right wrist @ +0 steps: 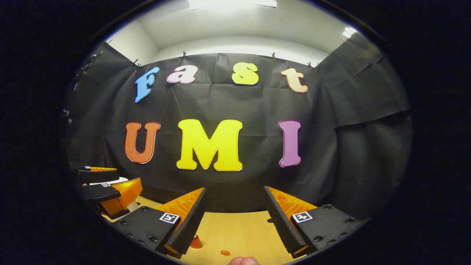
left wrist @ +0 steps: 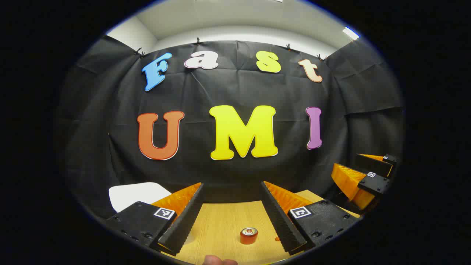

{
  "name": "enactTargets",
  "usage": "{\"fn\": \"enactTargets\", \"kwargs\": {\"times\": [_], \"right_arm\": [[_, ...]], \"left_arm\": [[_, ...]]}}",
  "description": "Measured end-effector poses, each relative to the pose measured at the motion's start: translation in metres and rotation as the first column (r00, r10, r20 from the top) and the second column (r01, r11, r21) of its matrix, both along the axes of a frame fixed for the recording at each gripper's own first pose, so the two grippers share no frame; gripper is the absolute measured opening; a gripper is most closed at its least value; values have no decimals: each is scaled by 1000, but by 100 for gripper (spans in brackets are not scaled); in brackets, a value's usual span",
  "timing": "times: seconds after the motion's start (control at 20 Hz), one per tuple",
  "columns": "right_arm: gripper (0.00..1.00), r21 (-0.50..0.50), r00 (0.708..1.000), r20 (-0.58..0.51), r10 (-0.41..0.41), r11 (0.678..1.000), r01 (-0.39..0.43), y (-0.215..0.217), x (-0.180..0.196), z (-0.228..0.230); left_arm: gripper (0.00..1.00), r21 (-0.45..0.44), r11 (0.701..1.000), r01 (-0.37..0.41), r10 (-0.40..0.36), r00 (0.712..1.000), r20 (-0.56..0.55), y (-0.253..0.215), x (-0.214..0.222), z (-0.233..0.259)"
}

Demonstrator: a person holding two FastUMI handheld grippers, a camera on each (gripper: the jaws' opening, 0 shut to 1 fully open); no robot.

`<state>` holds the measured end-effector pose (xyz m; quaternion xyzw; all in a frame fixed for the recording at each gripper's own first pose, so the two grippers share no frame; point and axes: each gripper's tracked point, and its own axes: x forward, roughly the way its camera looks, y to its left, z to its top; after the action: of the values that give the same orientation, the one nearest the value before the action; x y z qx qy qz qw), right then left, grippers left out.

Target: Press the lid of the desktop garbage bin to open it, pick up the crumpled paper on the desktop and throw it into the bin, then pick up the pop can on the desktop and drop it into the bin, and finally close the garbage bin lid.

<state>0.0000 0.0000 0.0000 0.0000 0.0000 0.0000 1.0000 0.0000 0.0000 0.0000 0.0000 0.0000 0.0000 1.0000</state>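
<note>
An orange pop can (left wrist: 249, 235) stands upright on the wooden desktop (left wrist: 220, 221), below and between the fingers of my left gripper (left wrist: 232, 184), which is open and holds nothing. In the right gripper view the can (right wrist: 196, 241) peeks out from behind my right gripper's left finger. My right gripper (right wrist: 234, 188) is open too, with nothing between its fingers. A white rounded shape, likely the bin lid (left wrist: 136, 195), lies at the left behind my left gripper's left finger. Both grippers hang above the desktop, side by side.
The right gripper (left wrist: 362, 180) shows at the far right of the left gripper view, and the left gripper (right wrist: 106, 189) at the far left of the right gripper view. A small orange spot (right wrist: 225, 253) lies on the wood. Black cloth closes the back of the desktop.
</note>
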Motion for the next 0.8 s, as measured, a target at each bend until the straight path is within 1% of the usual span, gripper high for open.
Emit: {"fn": "enactTargets", "kwargs": {"times": [0.15, 0.5, 0.6, 0.7, 0.8], "right_arm": [[95, -11, 1000, -24, 16, 1000, -16, 4, 2, -4], [95, 7, 999, -18, 48, 999, -48, 21, 7, 3], [95, 20, 997, -23, 79, 997, -78, 28, 10, 3], [95, 3, 995, -28, 94, 996, -94, 31, 15, 4], [95, 8, 995, -15, 95, 995, -95, 30, 18, 11]], "left_arm": [[98, 11, 1000, -13, 13, 1000, 10, 6, -4, 4], [97, 19, 998, -53, 52, 999, 16, 22, -8, 7], [97, 27, 998, -63, 63, 998, 7, 25, -6, 7], [97, 30, 996, -81, 81, 997, 7, 30, -7, 8], [97, 23, 995, -98, 98, 995, 10, 35, -7, 10]]}}
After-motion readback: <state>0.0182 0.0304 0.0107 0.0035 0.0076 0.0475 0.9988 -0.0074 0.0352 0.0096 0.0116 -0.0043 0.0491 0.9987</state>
